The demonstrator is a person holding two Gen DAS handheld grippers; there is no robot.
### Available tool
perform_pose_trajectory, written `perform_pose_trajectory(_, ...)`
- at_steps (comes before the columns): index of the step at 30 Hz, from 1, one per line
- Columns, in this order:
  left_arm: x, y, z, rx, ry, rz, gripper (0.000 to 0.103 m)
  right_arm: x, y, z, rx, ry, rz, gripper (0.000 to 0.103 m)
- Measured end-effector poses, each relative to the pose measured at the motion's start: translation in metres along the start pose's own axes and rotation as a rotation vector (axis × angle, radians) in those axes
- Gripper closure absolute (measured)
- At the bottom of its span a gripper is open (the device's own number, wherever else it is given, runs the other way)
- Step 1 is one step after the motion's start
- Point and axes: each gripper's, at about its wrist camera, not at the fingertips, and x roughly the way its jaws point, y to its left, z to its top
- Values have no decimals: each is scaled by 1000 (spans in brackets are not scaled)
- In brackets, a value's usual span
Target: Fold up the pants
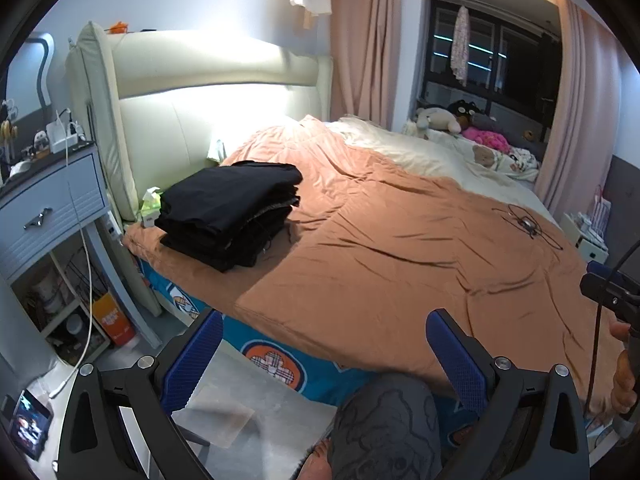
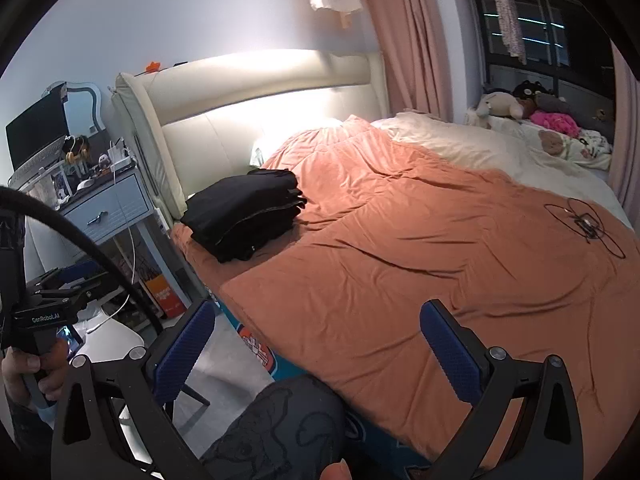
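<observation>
Two empty tongs (image 1: 324, 354) (image 2: 317, 344), pants (image 1: 232, 214) folded.

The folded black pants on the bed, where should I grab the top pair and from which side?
Probably pinch the top pair of the folded black pants at the layered edge facing the bed's middle, coming from the open duvet side; the headboard blocks the far side.

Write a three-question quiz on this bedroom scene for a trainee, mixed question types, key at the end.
1. True or false: the left gripper holds the pants.
2. The stack of folded black pants lies nearest: A) the headboard B) the plush toys C) the black cable.
3. Fill in: the pants rest on an ___ blanket.

Key: 1 false, both grippers' jaws stand open and empty, right gripper too; 2 A; 3 orange.
</observation>
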Motion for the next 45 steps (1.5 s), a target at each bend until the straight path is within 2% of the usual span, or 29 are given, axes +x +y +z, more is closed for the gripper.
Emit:
perform_pose_trajectory(6,-17,-9,-20,34,-6,-26,1,-36,4,-24,23,-22,-20,0)
perform_pose_trajectory(17,-63,-26,-38,80,-108,-29,1,-95,22,-67,30,-122,-89,0)
perform_pose_trajectory(26,-80,-29,-46,85,-144,-13,0,-100,33,-90,18,-147,-97,0)
perform_pose_trajectory(36,-85,-29,-49,88,-158,3,1,-97,37,-97,22,-151,-102,0)
perform_pose_trajectory(45,-88,-29,-50,81,-157,-15,1,-100,36,-101,32,-149,-102,0)
